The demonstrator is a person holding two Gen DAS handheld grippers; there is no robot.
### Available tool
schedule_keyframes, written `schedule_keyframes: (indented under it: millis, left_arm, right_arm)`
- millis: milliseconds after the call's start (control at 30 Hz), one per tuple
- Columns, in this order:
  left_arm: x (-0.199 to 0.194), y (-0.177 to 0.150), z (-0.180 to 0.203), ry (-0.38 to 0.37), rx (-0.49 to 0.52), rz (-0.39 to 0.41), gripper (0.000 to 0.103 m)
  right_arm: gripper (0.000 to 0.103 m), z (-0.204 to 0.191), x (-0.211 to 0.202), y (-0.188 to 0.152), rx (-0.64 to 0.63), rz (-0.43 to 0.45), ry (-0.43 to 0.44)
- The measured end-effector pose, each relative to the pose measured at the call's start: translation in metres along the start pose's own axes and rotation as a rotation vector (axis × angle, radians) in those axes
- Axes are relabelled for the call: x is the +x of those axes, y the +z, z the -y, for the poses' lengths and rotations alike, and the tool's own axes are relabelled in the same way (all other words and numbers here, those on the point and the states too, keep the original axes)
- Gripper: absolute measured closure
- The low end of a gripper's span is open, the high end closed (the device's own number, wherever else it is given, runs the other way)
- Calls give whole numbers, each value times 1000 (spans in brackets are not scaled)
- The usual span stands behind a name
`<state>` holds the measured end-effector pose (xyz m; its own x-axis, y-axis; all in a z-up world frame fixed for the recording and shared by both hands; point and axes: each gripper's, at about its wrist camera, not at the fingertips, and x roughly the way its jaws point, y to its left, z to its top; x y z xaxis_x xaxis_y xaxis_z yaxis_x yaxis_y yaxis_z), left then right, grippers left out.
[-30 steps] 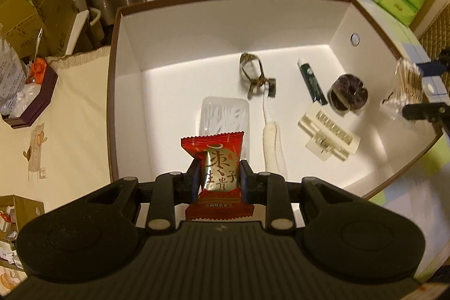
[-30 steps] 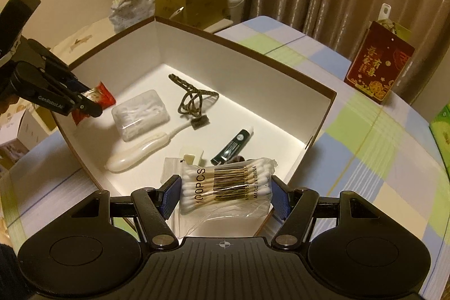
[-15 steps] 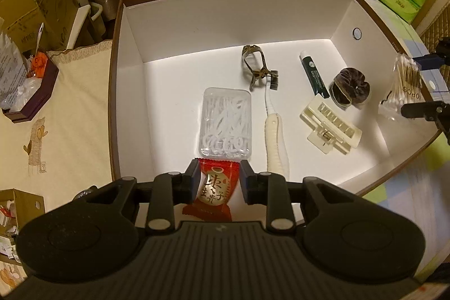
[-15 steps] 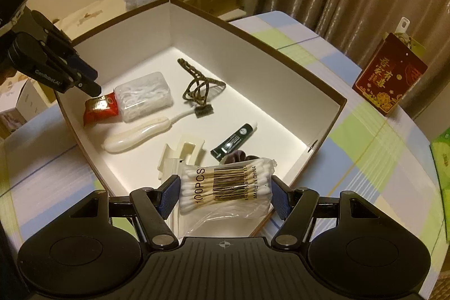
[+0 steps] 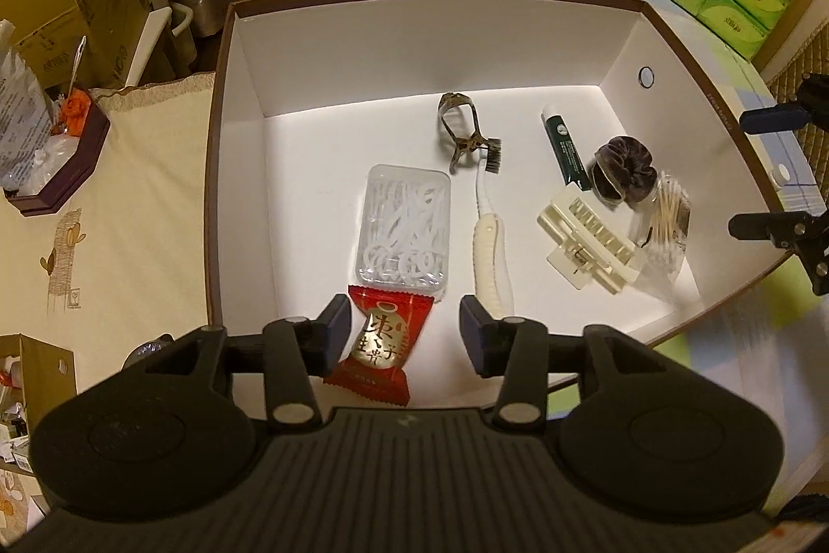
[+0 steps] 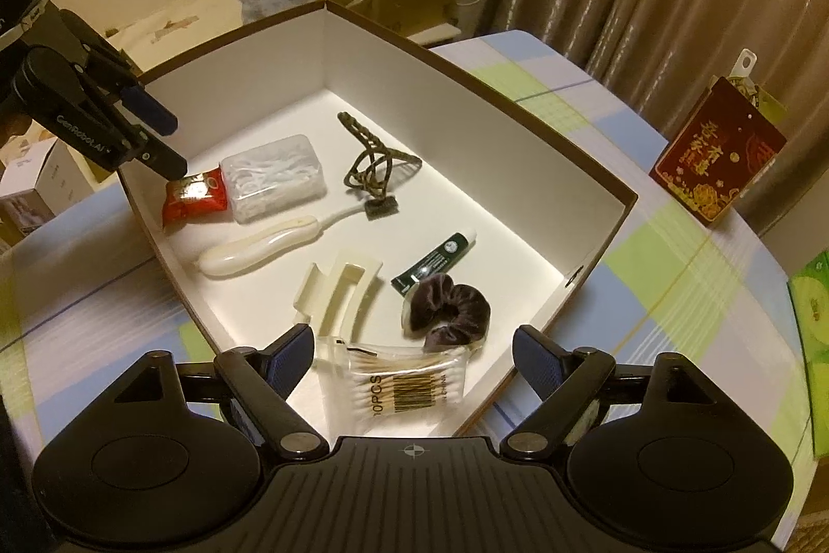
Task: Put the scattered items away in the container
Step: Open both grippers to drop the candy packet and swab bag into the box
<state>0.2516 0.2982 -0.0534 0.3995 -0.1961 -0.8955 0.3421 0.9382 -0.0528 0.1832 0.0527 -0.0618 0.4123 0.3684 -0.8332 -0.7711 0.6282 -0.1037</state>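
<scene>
1. the left gripper (image 5: 401,325) hangs over the near end of the white box (image 5: 362,50); its jaws are opening, and the red snack packet (image 5: 375,345) sits between them, but the pads are clear of it on both sides.
2. in the right wrist view that packet (image 6: 194,201) lies on the box floor against the clear floss-pick case (image 6: 274,174), under the left gripper's tips.
3. the right gripper (image 6: 414,358) is over the opposite end of the box, its jaws also opening and spread well wider than the cotton-swab bag (image 6: 404,384) between them; neither pad touches it.
4. the bag looks blurred, lying at or just above the floor beside the dark velvet scrunchie (image 6: 451,307) and the cream hair claw (image 6: 339,291).
5. also inside the box: a cream-handled brush (image 5: 489,237) along the middle, a bronze hair clip (image 5: 461,130) by its bristles, and a dark green tube (image 5: 565,151) next to the scrunchie.
6. the box stands on a table with a pastel checked cloth (image 6: 663,242); a red gift bag (image 6: 717,159) stands on the cloth beyond the box.
</scene>
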Motion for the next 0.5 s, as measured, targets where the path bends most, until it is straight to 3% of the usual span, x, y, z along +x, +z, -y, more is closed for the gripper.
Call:
schedule_keyframes:
  millis: [67,200,267,500]
  left_arm:
    - [-2,0,2,3,3,2,52]
    - [-6,-1,6,5,7,6,49]
    - [-8,-1,7,8,8,12,42]
    - [-19,-1,10,19,8,35,36]
  right_arm:
    - [22,0,0,-1,9,-1,1]
    - [21,-1,-1,-3,22,0,0]
    - [21,-2,-2,-3,26,3,-2]
    - [14,-5,-9,-5,46,21,-20]
